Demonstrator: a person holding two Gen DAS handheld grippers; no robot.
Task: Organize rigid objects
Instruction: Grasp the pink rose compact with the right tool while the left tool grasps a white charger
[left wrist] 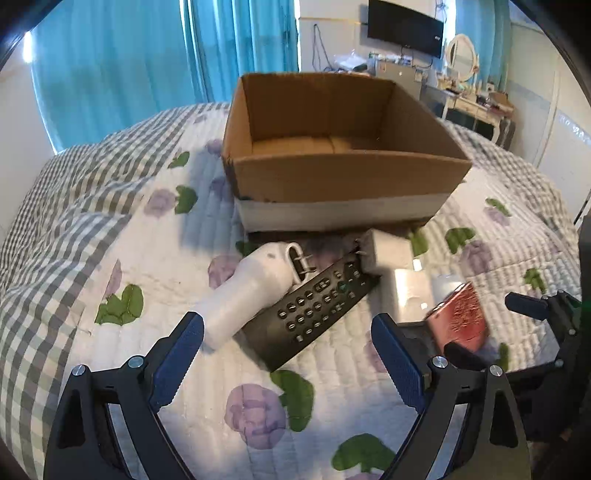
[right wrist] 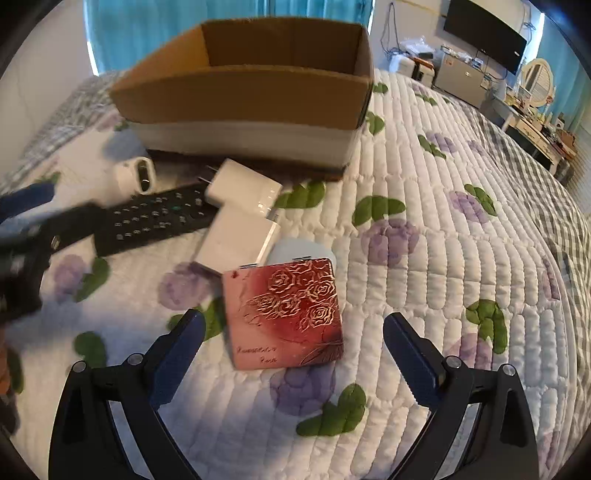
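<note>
An open cardboard box (left wrist: 343,162) (right wrist: 243,96) stands on the bed. In front of it lie a white handheld device (left wrist: 255,288) (right wrist: 135,175), a black remote (left wrist: 314,306) (right wrist: 155,218), a white plug adapter (left wrist: 391,251) (right wrist: 243,188), a flat white box (left wrist: 412,295) (right wrist: 236,240), a pale round case (right wrist: 303,249) and a red rose-embossed tin (left wrist: 458,317) (right wrist: 286,314). My left gripper (left wrist: 288,354) is open and empty, just short of the remote and white device. My right gripper (right wrist: 293,350) is open, its jaws on either side of the tin's near end.
The bed has a white quilt (right wrist: 424,258) with purple flowers and a grey checked cover (left wrist: 74,192) at the left. Blue curtains (left wrist: 110,66), a wall TV (left wrist: 404,27) and a dresser with a mirror (left wrist: 465,74) are behind.
</note>
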